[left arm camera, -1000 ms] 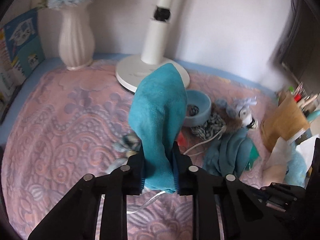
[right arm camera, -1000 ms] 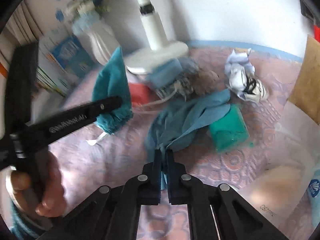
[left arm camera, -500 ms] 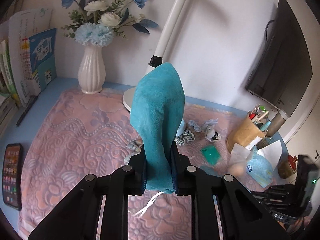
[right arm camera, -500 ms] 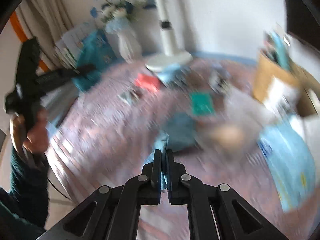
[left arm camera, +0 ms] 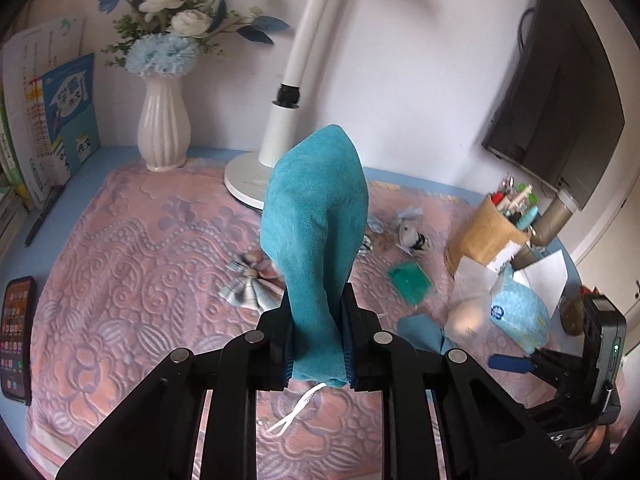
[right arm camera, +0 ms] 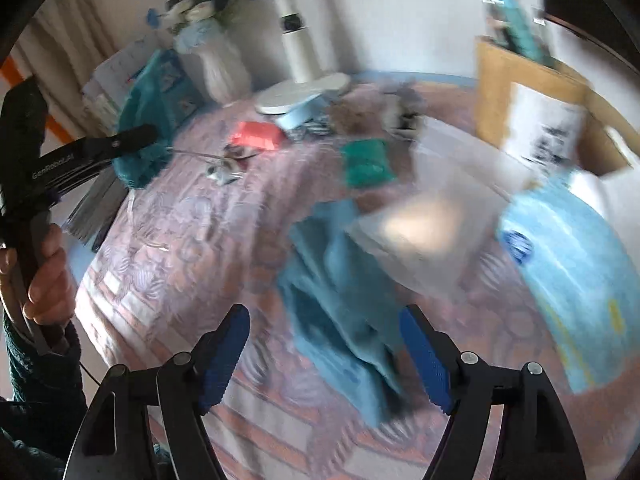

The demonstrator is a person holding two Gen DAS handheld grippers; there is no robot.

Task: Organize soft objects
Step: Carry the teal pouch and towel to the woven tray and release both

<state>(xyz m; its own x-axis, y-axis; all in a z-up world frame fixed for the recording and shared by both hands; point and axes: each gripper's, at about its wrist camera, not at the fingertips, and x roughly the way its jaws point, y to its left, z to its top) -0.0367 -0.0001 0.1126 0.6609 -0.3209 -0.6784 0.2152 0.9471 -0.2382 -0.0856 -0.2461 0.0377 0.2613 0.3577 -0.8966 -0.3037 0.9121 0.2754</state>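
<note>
Clamping a teal sock (left arm camera: 316, 240) upright, the left hand-held gripper (left arm camera: 316, 344) is holding it above the worktop (left arm camera: 120, 280). The right hand-held gripper (right arm camera: 324, 356), jaws just opened and gripping nothing, is hanging nearer over the blue cloth (right arm camera: 340, 280), whose long axis is running toward it.

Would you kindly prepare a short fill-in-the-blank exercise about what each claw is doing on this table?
1. The left claw is shut on a ____ cloth.
2. The right claw stands ____, its jaws having just been opening.
3. The blue cloth below the right claw lies on the ____ mat.

Missing words: teal; open; pink
</note>
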